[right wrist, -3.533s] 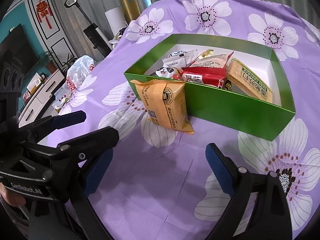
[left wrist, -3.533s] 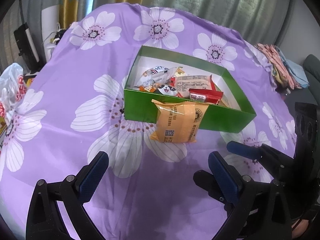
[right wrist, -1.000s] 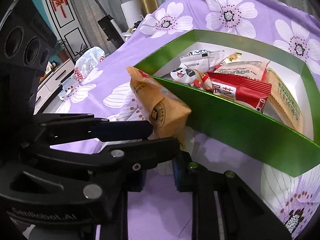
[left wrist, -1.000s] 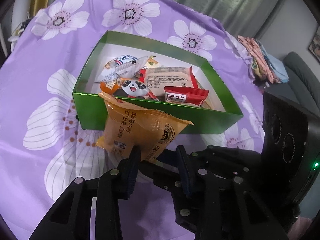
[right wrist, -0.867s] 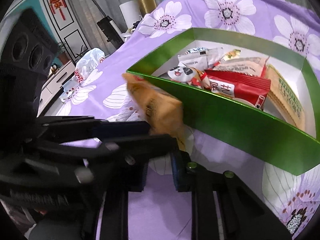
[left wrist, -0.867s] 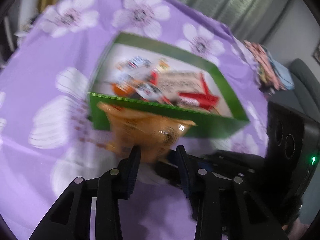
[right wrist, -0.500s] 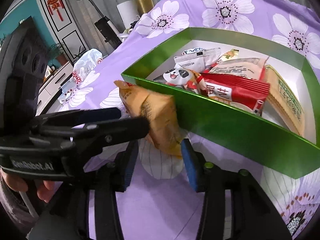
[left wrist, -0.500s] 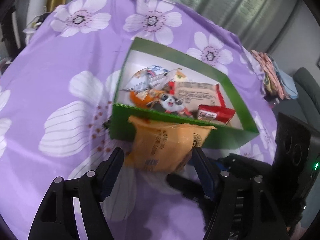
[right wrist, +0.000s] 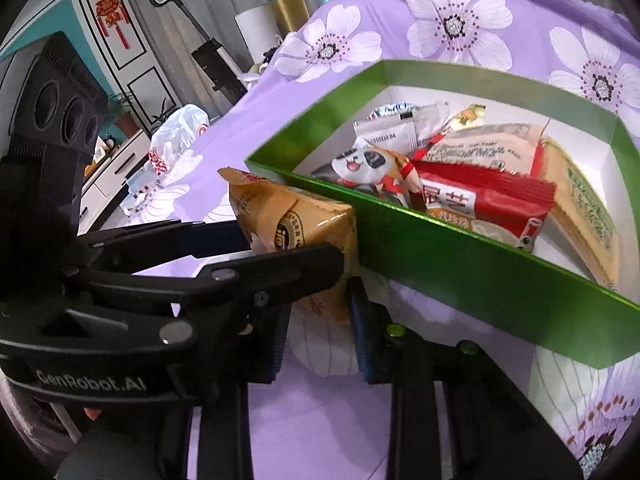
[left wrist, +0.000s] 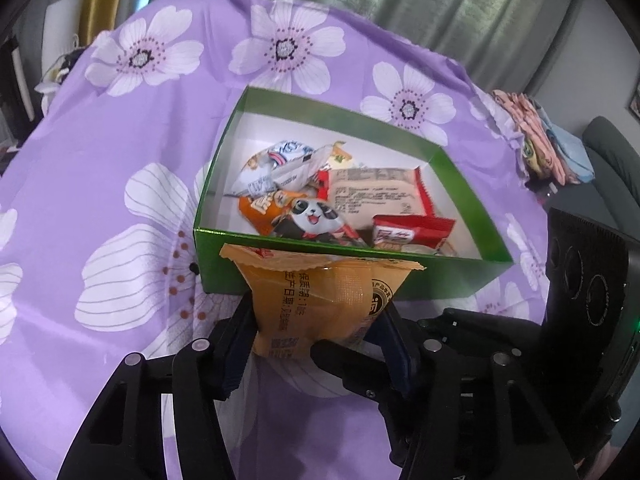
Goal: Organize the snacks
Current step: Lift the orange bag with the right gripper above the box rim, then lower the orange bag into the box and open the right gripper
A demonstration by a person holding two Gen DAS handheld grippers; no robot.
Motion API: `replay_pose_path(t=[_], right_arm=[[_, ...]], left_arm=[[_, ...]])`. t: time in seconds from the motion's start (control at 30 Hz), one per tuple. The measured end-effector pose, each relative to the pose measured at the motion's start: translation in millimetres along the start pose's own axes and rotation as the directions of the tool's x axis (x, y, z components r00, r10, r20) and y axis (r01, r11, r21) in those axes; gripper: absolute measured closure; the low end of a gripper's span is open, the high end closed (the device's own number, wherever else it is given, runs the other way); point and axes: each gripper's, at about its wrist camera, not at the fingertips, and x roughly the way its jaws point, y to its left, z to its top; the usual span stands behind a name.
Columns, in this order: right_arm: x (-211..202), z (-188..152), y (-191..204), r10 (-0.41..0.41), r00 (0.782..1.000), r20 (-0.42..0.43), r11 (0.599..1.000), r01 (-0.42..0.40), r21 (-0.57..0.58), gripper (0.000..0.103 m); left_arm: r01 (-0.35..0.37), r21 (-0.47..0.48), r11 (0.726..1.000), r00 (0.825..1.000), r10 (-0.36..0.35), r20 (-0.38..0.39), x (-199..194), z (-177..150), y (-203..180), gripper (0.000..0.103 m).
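**Orange snack packet pinched at the box's near wall**

Plainly, the orange snack packet stands outside the green cardboard box, its sealed top edge at about the level of the box's near rim and its back against that wall. The left gripper has its fingers closed on the packet's two side edges, low down, so the wrapper bulges between the blue pads. From the left wrist view the packet's printed back faces the camera; the right wrist view shows it edge-on, with a round brown seal on its side (a detail barely seen from the left).

The right gripper sits just below and beside the packet's lower corner, fingers a narrow gap apart; whether they pinch the wrapper cannot be told, since the left gripper's arm crosses in front.

Inside the box lie a panda-printed packet, a red wrapper, a large beige pack with red ends and white sachets. Only the right view shows a tan biscuit pack along the far-right wall.

Everything rests on a purple cloth with white flowers. The right view alone takes in a white plastic bag and a red hanging knot ornament; the left alone shows folded fabrics.
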Motion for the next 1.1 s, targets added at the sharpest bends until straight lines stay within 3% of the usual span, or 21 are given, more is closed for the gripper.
replay_pose_path(t=[0.6, 0.83, 1.1], right_arm=[[-73.1, 28.7, 6.0, -0.009, 0.987, 0.162, 0.999, 0.014, -0.034, 0.074], [-91.4, 43.7, -14.8, -0.041, 0.978, 0.204, 0.999, 0.045, -0.018, 0.074], [-88.8, 60.6, -49.7, -0.060, 0.980, 0.191, 0.998, 0.054, 0.037, 0.074]], left_arm=[[-0.003, 0.098, 0.995, 0.993, -0.008, 0.115, -45.8, 41.2, -49.7, 0.045], [0.021, 0.135, 0.991, 0.991, -0.038, 0.126, -37.9, 66.6, -70.9, 0.045], [0.065, 0.120, 0.991, 0.994, -0.075, 0.079, -7.5, 92.8, -80.0, 0.045]])
